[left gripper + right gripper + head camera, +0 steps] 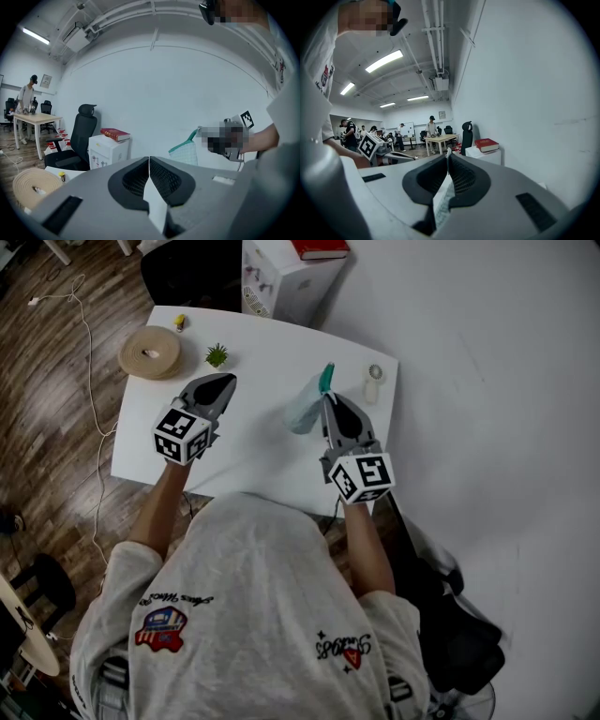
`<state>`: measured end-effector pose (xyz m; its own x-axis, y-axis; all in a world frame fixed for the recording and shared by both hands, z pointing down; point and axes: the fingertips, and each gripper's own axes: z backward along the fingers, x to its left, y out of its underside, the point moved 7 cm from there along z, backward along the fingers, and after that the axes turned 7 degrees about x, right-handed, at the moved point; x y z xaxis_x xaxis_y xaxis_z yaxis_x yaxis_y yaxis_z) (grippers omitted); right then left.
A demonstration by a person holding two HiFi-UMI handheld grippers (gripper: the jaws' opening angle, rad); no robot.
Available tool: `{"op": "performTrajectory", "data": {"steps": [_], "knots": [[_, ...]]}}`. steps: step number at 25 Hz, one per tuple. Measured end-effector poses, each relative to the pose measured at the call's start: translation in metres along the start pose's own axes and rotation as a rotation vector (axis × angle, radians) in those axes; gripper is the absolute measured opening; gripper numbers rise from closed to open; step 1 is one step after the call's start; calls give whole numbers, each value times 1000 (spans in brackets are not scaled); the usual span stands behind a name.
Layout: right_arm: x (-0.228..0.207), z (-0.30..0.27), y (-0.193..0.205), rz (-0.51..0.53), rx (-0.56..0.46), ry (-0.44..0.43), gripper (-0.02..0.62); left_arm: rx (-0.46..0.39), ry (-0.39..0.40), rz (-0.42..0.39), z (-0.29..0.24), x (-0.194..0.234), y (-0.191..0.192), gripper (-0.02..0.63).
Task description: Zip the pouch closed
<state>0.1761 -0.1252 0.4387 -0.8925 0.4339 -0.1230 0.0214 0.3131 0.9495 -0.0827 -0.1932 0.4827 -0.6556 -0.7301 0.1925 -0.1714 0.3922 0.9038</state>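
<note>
Right hand-held gripper (330, 401) is clenching the pouch (304, 411), holding it in the air just right of frame centre, above the white tabletop (253, 451). Checked fabric is showing between its jaws. Left hand-held gripper (223, 385) is hovering left of centre, clenched on nothing, apart from the pouch.

Step in hand, likely: steadying the pouch; zipping not yet begun. Next move is calling for the left one to open and pinch the zip pull, probably near the teal tab (326, 377).

Beige roll (149, 352) and small plant (217, 355) are sitting upper left, blocking nothing.
</note>
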Motion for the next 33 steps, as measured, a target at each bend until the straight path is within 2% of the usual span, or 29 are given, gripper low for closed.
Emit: {"op": "performTrajectory", "data": {"steps": [33], "knots": [[8,-2,-3,15,19,-4,18,33,34,23,0,-1,9,9]]}}
